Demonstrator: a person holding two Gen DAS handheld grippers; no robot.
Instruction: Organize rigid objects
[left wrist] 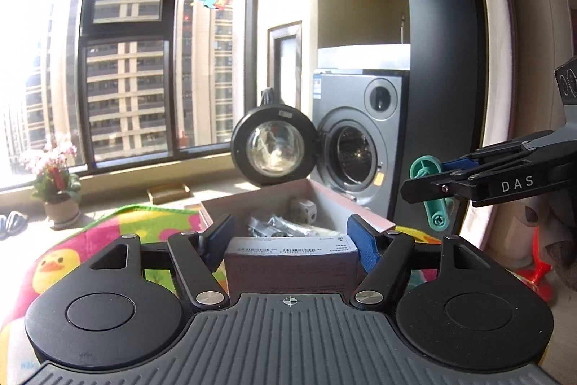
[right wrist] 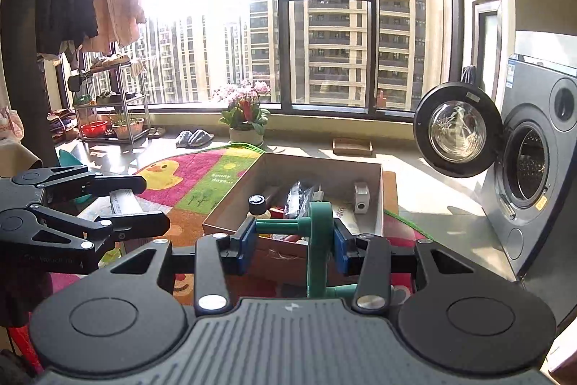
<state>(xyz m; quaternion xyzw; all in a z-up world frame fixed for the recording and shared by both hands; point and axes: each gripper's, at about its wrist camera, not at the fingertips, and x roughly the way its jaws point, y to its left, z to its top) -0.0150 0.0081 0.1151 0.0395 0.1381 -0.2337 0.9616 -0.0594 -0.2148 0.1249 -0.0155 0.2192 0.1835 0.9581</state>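
My left gripper (left wrist: 290,239) is shut on a grey rectangular box (left wrist: 290,260) with a white label, held in front of an open cardboard box (left wrist: 324,197). My right gripper (right wrist: 295,240) is shut on a green plastic part (right wrist: 319,240) with a round disc and a rod, held just before the cardboard box (right wrist: 234,204). That box holds a small bottle (right wrist: 258,204), bagged items (right wrist: 301,195) and a white block (right wrist: 361,197). The right gripper with the green part (left wrist: 429,183) also shows at the right of the left wrist view. The left gripper (right wrist: 155,202) shows at the left of the right wrist view.
The cardboard box sits on a colourful duck play mat (right wrist: 194,183). A washing machine (right wrist: 533,168) with its door (right wrist: 456,132) swung open stands to the right. A potted flower (right wrist: 245,121), slippers (right wrist: 194,136) and a metal rack (right wrist: 108,103) stand by the window.
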